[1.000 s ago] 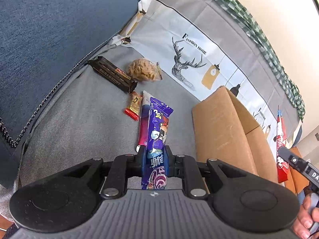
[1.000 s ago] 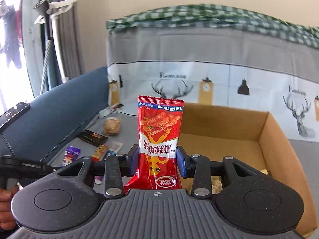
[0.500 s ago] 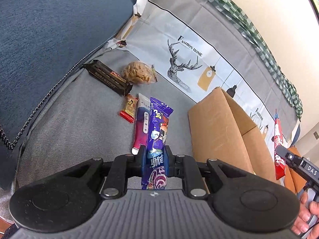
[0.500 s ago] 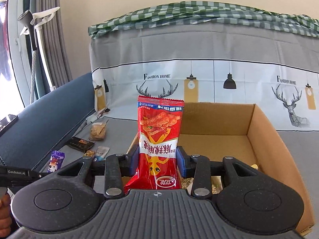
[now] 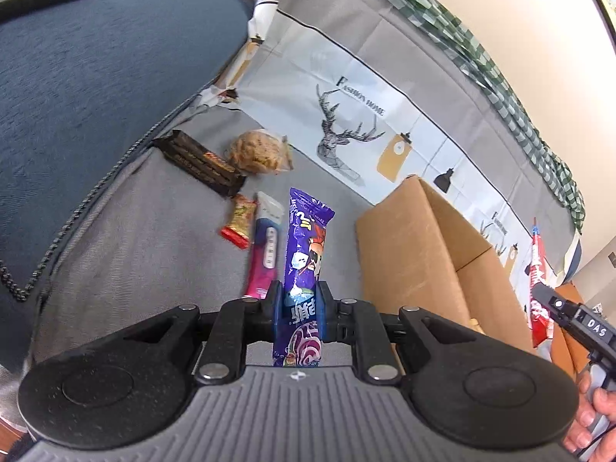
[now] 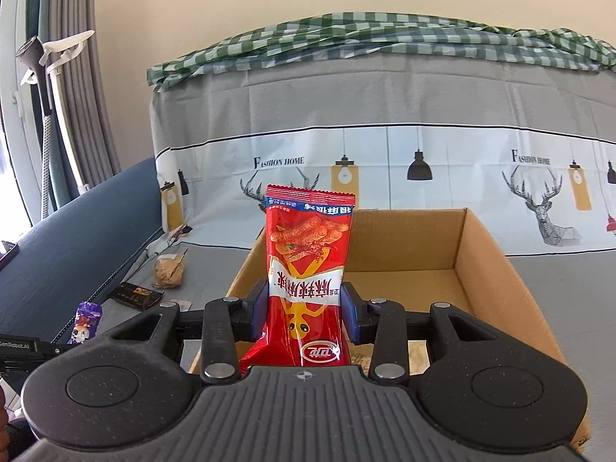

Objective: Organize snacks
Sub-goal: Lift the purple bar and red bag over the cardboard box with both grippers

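Note:
My left gripper (image 5: 299, 310) is shut on a long purple snack packet (image 5: 306, 246), held above the grey sofa seat, left of the cardboard box (image 5: 408, 254). My right gripper (image 6: 304, 312) is shut on a red snack bag (image 6: 308, 261), which stands upright in front of the open cardboard box (image 6: 481, 254). The red bag (image 5: 537, 285) and the right gripper's edge also show at the right of the left wrist view. The purple packet (image 6: 85, 321) appears at the lower left of the right wrist view. Something pale lies on the box floor, mostly hidden.
On the seat lie a pink-and-white packet (image 5: 265, 246), a small red-and-yellow packet (image 5: 240, 221), a dark chocolate bar (image 5: 198, 161) and a clear bag of brown snack (image 5: 258, 152). A blue cushion (image 5: 96, 77) rises on the left. A deer-print cover (image 6: 385, 169) drapes the backrest.
The right gripper has swung right with the red bag, so the box now sits more centred behind it. The left gripper has barely moved.

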